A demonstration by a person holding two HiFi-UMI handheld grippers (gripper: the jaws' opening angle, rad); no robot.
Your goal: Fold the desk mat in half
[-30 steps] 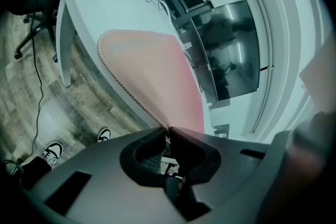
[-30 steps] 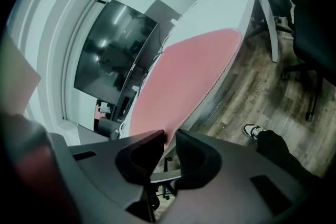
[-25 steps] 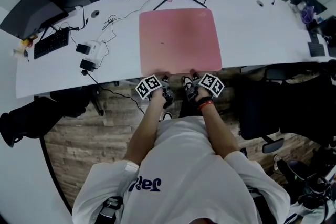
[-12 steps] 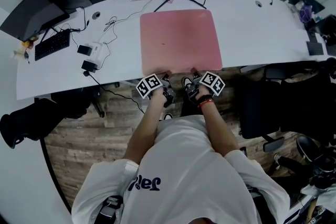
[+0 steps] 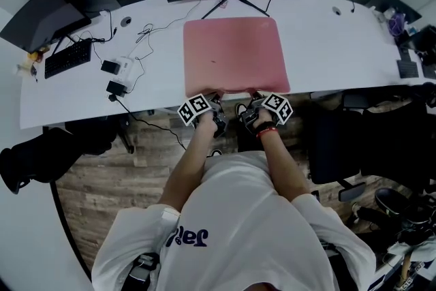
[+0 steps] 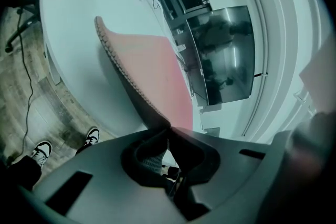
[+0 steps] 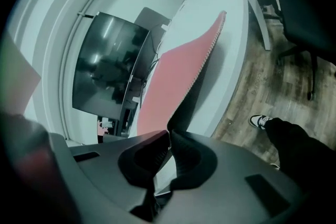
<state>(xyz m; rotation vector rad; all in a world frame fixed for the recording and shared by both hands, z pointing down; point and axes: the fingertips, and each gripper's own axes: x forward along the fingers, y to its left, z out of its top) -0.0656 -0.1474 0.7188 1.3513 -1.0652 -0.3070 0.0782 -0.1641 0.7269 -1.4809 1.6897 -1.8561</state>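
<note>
The pink desk mat (image 5: 235,54) lies flat on the white desk (image 5: 340,44), its near edge at the desk's front. My left gripper (image 5: 216,99) is shut on the near edge left of centre. My right gripper (image 5: 253,99) is shut on the same edge right of centre. In the left gripper view the desk mat (image 6: 163,71) runs into the closed left gripper (image 6: 169,127), and its stitched edge curls up off the desk. The right gripper view shows the desk mat (image 7: 168,81) pinched in the right gripper (image 7: 169,131), with its far corner raised.
A monitor stand's legs (image 5: 235,2) touch the mat's far edge, below dark monitors. At the left of the desk are a keyboard (image 5: 66,58), a small white device (image 5: 121,66) and cables. An office chair (image 5: 361,140) stands right of me on the wood floor.
Both grippers have shifted slightly forward to the mat's near edge. The mat itself still lies in the same place on the desk.
</note>
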